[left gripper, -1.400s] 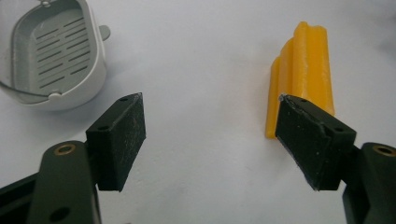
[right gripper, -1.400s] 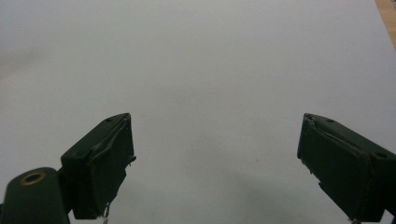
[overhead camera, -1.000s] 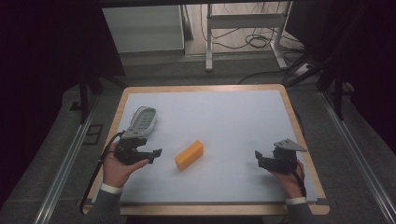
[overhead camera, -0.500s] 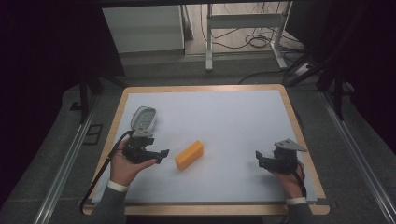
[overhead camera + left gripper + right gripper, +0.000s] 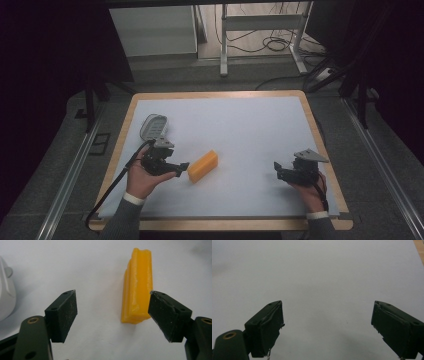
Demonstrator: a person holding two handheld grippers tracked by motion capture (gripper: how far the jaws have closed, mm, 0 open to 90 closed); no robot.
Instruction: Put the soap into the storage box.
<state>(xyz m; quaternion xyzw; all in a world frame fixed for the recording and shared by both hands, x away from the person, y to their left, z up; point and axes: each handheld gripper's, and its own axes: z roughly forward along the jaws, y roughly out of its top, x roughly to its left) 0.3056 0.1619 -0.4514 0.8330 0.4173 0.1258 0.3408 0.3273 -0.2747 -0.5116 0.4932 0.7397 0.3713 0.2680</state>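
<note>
An orange block lies on the white mat, left of the middle. My left gripper is open right at the block's near-left end. In the left gripper view the block stands just inside the right jaw, with a wide gap to the left jaw, and the left gripper holds nothing. My right gripper rests open over bare mat at the right side, and the right gripper has only white surface between its jaws.
A grey-white device lies on the mat behind my left hand; its edge shows at the left of the left gripper view. The wooden table rim frames the mat. Metal legs and cables stand on the floor beyond.
My left gripper has moved right and forward until its jaws reach the orange block's end. The right gripper has stayed put.
</note>
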